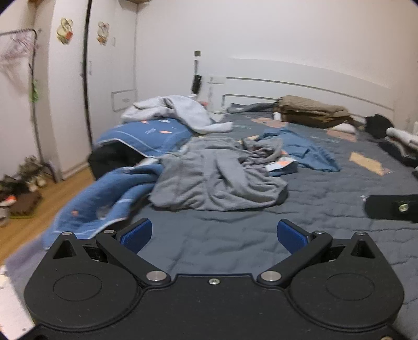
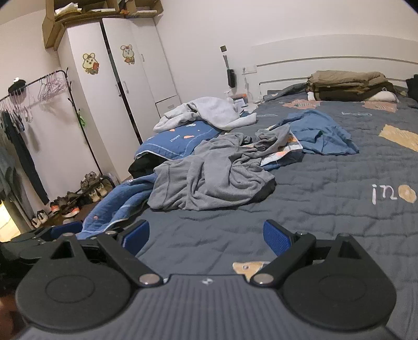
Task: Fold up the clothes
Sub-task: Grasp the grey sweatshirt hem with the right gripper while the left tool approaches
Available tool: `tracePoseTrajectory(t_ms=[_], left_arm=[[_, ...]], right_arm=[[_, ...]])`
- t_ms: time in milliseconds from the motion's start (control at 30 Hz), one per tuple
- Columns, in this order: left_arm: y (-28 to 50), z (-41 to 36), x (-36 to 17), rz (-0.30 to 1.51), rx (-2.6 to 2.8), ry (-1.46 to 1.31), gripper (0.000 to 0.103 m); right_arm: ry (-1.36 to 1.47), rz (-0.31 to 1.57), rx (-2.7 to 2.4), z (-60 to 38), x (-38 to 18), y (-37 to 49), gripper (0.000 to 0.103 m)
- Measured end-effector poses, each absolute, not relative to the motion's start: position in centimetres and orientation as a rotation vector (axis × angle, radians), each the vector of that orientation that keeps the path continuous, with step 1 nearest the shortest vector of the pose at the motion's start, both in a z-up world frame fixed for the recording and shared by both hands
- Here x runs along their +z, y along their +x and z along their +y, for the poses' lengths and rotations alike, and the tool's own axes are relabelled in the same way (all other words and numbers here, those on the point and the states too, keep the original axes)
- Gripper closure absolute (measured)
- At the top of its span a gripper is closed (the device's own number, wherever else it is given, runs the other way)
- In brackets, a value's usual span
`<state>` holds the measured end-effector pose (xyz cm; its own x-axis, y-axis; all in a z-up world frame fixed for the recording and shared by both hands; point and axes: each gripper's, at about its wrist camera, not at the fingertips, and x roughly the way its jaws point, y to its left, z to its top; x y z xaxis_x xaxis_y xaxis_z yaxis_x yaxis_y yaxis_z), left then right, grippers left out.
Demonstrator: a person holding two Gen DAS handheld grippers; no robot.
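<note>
- Plain white walls (image 2: pixel 287 23) close the room behind the bed (image 2: pixel 339 209), which wears a grey-blue quilted cover with pale patches.
- A white headboard (image 2: pixel 326 61) stands against the far wall.
- A white wardrobe (image 2: pixel 104 86) carries two cartoon stickers; open cardboard boxes (image 2: pixel 78 15) sit on top.
- A black clothes rail (image 2: pixel 39 81) with hangers stands at the left, shoes (image 2: pixel 70 204) beneath it.
- The floor (image 1: pixel 34 217) is light wood.

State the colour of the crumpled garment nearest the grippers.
Grey garment, clearest in the right wrist view.
</note>
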<state>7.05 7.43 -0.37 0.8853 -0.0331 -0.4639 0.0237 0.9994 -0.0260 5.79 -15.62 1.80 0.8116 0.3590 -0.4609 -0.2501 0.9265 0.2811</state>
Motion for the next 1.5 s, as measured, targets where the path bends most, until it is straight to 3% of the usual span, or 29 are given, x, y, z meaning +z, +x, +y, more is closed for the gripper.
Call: tracePoseTrajectory(t_ms=[867,1233,1300,1367,1400,1467,1500], left_arm=[[12.8,10.3,-2.9,0.535,-0.006,-0.093,0.0],[13.5,11.8,-3.1,0.561,0.019,-0.171,0.0],[13.5,11.8,-3.0,0.562,0.014,-0.175,0.0],[13.4,11.6,-2.9,0.561,0.016,-0.162,0.0],[13.4,11.6,-2.9,0.56,0.017,-0.16,0.0],[13.5,11.6,-2.9,0.559,0.019,-0.165,0.0],[13.5,11.6,-2.8,0.559,0.019,-0.17,0.0]], right_arm=[[-0.112,0.554,0.453,-9.8,-8.3,25.0,0.01],[-0.149,0.565,0.449,-6.9,-11.8,29.2,0.013],[-0.158,0.572,0.449,-6.6,-12.3,29.6,0.018],[-0.152,0.562,0.46,-6.3,-12.5,29.7,0.054],[-0.144,0.559,0.461,-6.3,-12.4,29.7,0.06],[-0.13,0.55,0.457,-6.3,-12.2,29.6,0.087],[-0.122,0.544,0.452,-6.3,-12.0,29.4,0.089]])
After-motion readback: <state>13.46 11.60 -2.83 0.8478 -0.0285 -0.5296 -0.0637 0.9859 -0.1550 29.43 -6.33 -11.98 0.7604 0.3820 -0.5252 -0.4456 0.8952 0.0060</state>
